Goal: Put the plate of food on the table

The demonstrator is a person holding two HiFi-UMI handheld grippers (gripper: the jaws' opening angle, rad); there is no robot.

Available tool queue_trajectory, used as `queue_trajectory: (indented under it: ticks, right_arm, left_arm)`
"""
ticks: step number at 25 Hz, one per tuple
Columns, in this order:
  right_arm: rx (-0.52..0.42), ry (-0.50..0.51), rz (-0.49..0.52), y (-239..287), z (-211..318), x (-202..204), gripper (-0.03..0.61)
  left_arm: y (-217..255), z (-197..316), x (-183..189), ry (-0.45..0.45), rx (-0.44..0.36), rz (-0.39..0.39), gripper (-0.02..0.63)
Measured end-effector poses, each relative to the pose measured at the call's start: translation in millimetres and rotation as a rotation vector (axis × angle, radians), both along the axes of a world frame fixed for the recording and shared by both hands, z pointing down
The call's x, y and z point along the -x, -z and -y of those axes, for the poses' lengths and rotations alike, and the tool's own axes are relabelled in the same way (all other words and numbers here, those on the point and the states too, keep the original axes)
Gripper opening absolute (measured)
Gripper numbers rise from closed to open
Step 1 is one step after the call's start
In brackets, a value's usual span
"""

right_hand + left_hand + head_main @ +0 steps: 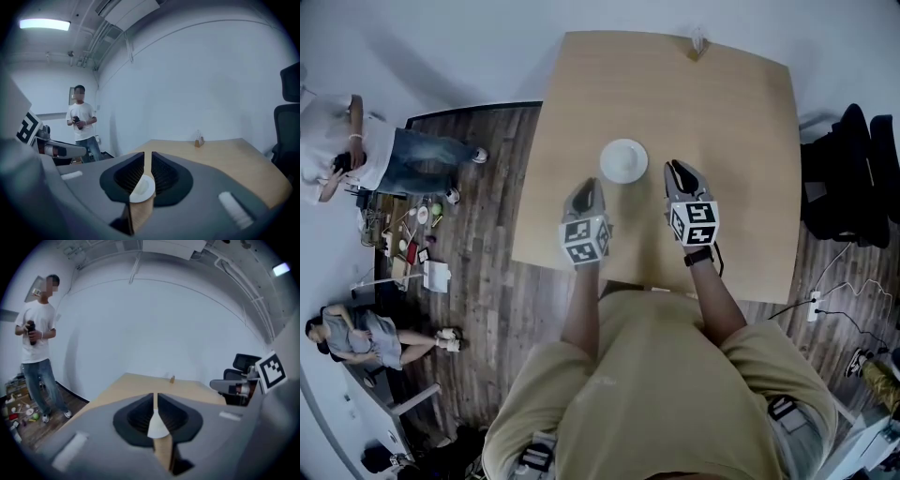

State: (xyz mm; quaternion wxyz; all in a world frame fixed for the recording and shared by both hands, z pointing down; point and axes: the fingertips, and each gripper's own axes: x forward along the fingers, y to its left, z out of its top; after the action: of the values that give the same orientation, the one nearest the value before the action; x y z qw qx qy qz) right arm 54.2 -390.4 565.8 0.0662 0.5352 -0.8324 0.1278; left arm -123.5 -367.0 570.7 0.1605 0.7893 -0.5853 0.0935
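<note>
**Two grippers empty; plate resting on the worktop**

Head view. I find the white plate (623, 161) sitting flat on the worktop (722, 103), near its middle. It lies between the left gripper (589, 186) and the right gripper (678, 170) and touches neither. Whether it carries food I cannot tell. On this evidence I judge the placing done; what is left, at most, is to draw both grippers back toward the near edge. The plate lies well inside every edge. A small holder (697, 43) stands at the far edge, well apart from it. Bare worktop surrounds the plate on all sides, so a straight retreat looks unobstructed. Off the worktop to the left are a standing person (384, 155), a seated person (366, 333) and floor clutter (417, 234). A black chair (853, 178) stands to the right.

Left gripper view. The jaws are drawn together to a thin slit with nothing between them. A pale wedge of the plate (157, 427) shows beyond them, low in the gap. The right gripper (236, 387) sits alongside at the right margin, apart.

Right gripper view. These jaws are likewise all but closed, the slit a shade wider, and they hold nothing. The plate (140, 187) shows just past them. Beyond it the worktop runs bare to the holder (199, 139).
</note>
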Motion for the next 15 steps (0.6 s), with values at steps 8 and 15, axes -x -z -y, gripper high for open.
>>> queue_trajectory:
  ticks: [8,15]
  right_arm:
    - [-0.17,-0.033,-0.019,56,-69,-28,0.006]
    - [-0.203,-0.098,-0.03,66,-108,-57,0.005]
  left_arm:
    - [37,-79,-8,0.039,-0.118,0.009,0.002]
    - [49,-121,-16,0.055,-0.186,0.021,0.002]
